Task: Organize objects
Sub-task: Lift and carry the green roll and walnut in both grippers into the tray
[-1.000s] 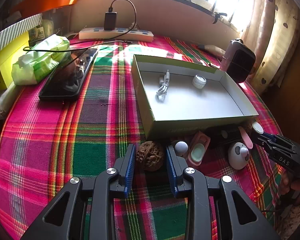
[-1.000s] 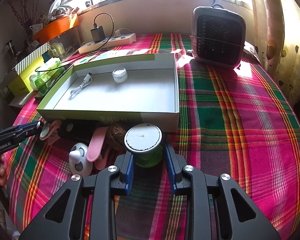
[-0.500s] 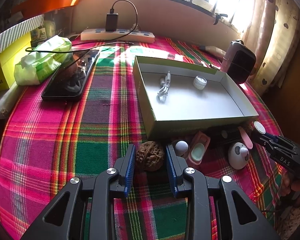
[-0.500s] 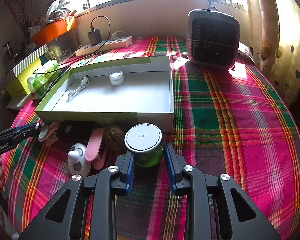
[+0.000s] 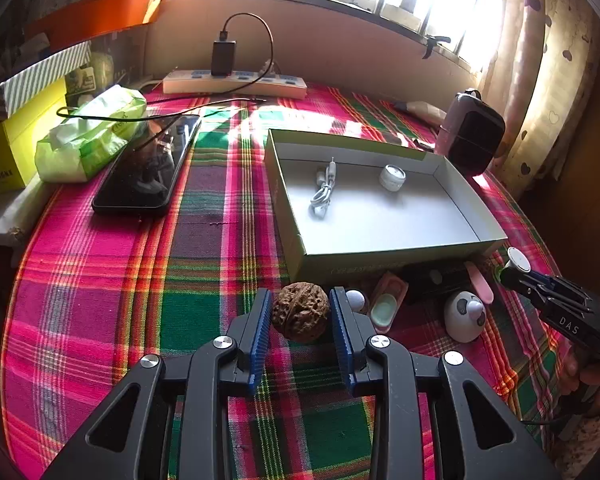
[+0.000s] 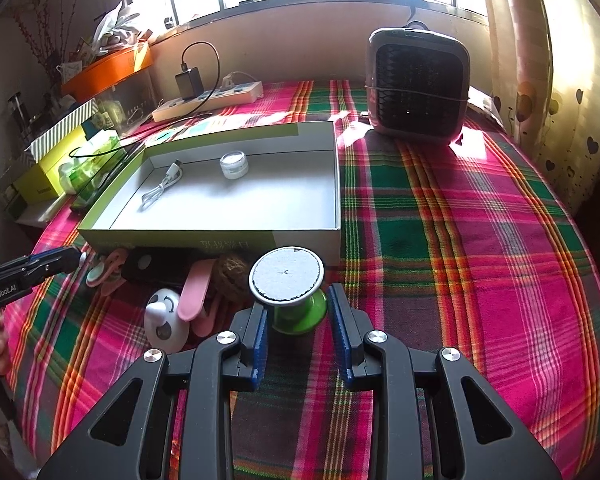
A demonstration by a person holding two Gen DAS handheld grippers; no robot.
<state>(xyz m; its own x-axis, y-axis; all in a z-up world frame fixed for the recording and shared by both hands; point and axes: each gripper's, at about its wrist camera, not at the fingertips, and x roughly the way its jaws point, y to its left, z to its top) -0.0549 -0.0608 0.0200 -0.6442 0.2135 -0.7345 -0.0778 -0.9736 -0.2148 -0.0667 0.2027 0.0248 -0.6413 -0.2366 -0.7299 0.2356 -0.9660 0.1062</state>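
My left gripper [image 5: 300,312] is shut on a brown walnut [image 5: 300,311] and holds it just in front of the shallow open box [image 5: 384,258]. My right gripper [image 6: 298,308] is shut on a green spool [image 6: 296,312] with a white round top, near the box's front right corner [image 6: 336,236]. The box holds a white cable [image 5: 323,192] and a small white jar [image 5: 392,176]. On the cloth before the box lie a pink clip [image 5: 388,304], a small white ball [image 5: 355,299], a white panda-face toy [image 5: 464,316], a black case [image 5: 436,278] and a second walnut [image 6: 230,272].
A phone [image 5: 148,168], a green tissue pack [image 5: 92,136] and a yellow box [image 5: 16,152] lie at the left. A power strip [image 5: 236,82] runs along the back wall. A small heater [image 6: 418,84] stands at the back right. The plaid cloth [image 6: 480,220] covers the table.
Both grippers have risen slightly with their objects, the walnut and the spool, and edged toward the box. Nothing else moved.
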